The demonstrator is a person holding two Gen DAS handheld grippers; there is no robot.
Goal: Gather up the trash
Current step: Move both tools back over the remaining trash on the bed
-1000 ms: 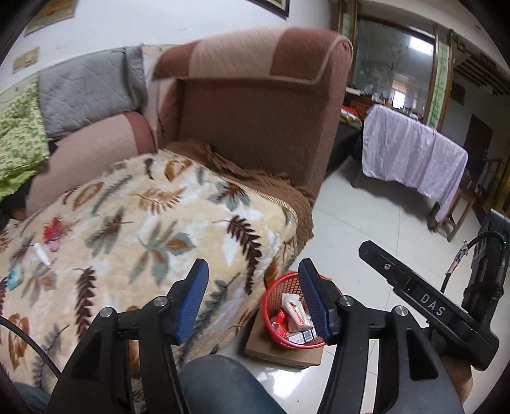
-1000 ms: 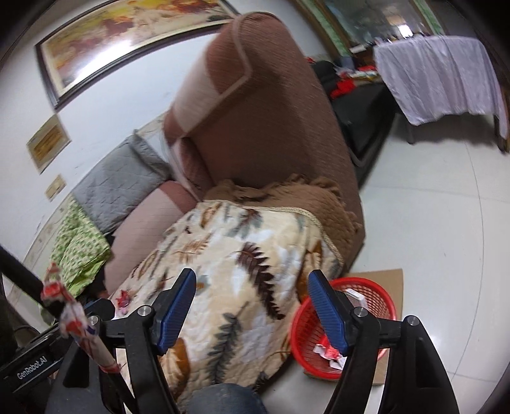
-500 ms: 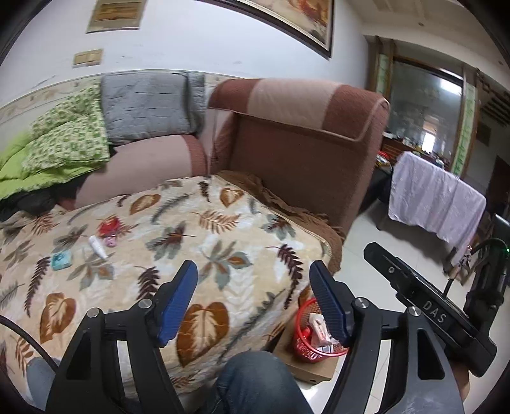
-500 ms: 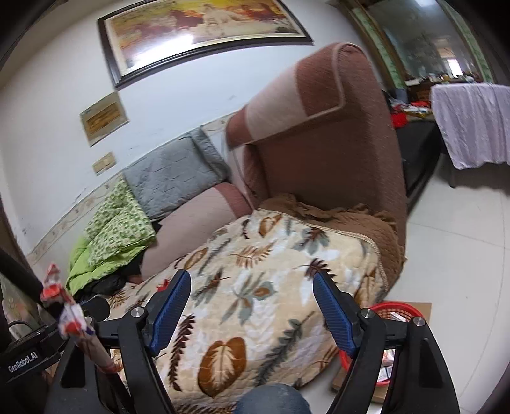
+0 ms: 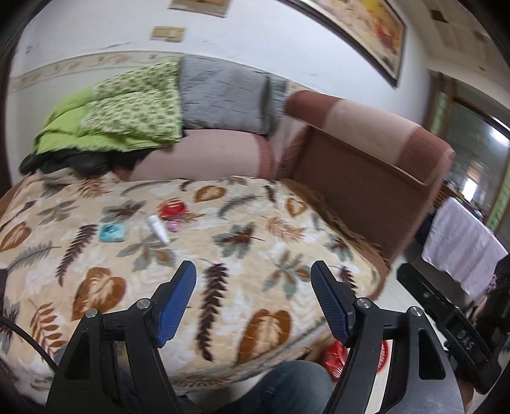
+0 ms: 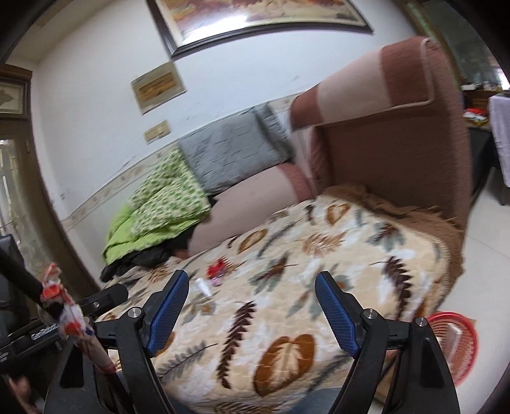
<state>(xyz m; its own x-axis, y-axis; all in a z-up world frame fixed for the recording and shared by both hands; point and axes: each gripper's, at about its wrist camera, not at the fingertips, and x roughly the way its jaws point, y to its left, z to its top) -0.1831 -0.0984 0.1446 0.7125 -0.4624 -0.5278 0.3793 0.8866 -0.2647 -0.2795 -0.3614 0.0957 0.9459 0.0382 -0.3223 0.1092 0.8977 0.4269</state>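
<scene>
Both blue-padded grippers, left & right, gape, holding nothing. Trash near leaf-print blanket middle: red crumpled wrapper, white tube, teal packet. Risk: pads snag blanket w/ flat packet.

A white wall carries a dark-framed painting and small plaques. Below it stands a brown sofa covered by a cream leaf-patterned blanket, with a grey cushion and green quilt behind. Pale floor tiles lie right, where a white cloth drapes furniture.
</scene>
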